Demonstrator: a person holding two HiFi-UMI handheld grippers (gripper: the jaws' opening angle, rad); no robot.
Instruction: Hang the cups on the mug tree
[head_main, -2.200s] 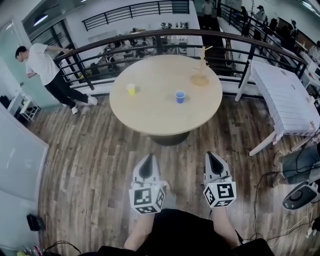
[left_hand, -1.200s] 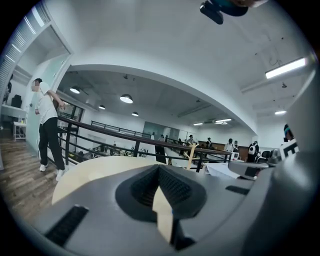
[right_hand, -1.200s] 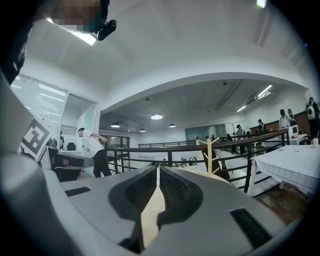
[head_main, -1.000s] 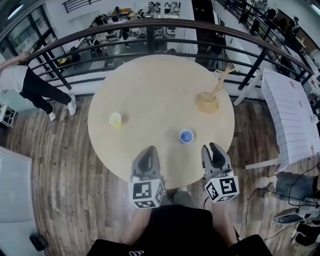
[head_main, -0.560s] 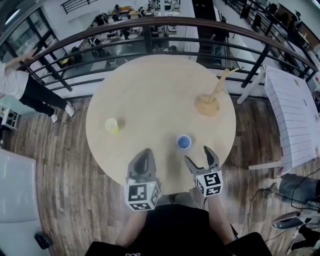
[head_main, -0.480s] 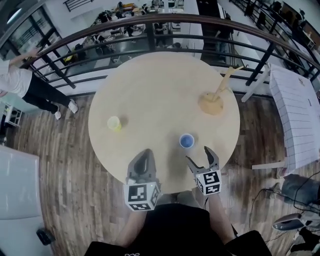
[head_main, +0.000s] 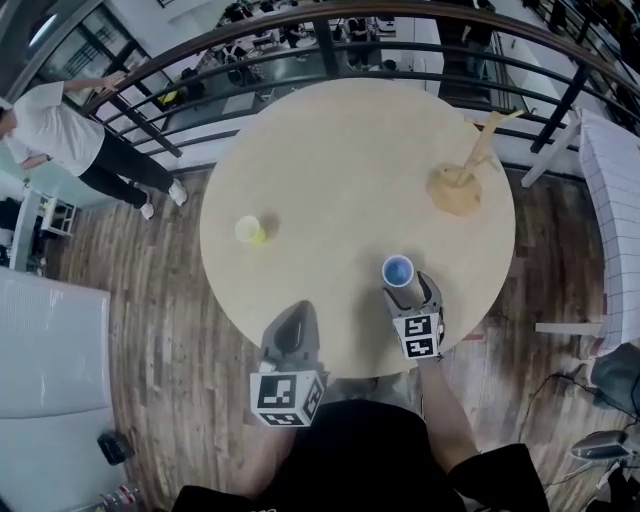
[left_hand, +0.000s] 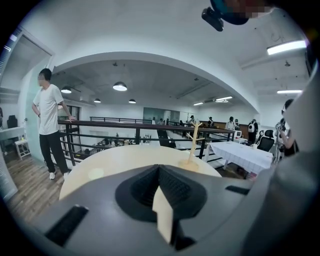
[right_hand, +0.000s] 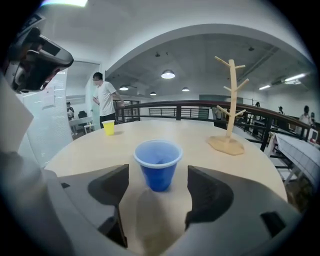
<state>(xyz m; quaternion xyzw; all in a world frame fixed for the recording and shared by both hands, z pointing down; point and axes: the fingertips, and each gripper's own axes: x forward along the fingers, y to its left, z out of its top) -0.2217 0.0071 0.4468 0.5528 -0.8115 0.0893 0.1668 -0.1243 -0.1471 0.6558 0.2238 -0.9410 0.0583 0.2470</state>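
Note:
A blue cup stands upright on the round wooden table near its front edge. My right gripper is open right behind it. In the right gripper view the blue cup sits between the tips of the two wide-apart fingers, and neither pad touches it. A yellow cup stands at the table's left, also seen small as the yellow cup. The wooden mug tree stands at the back right with bare pegs. My left gripper is shut and empty at the table's front edge.
A dark metal railing curves behind the table. A person in a white shirt leans on it at the far left. A white slatted bench stands to the right. Cables lie on the wood floor at the right.
My right gripper has opened wide and moved forward over the table edge up to the blue cup. The left gripper has stayed shut at the table's front.

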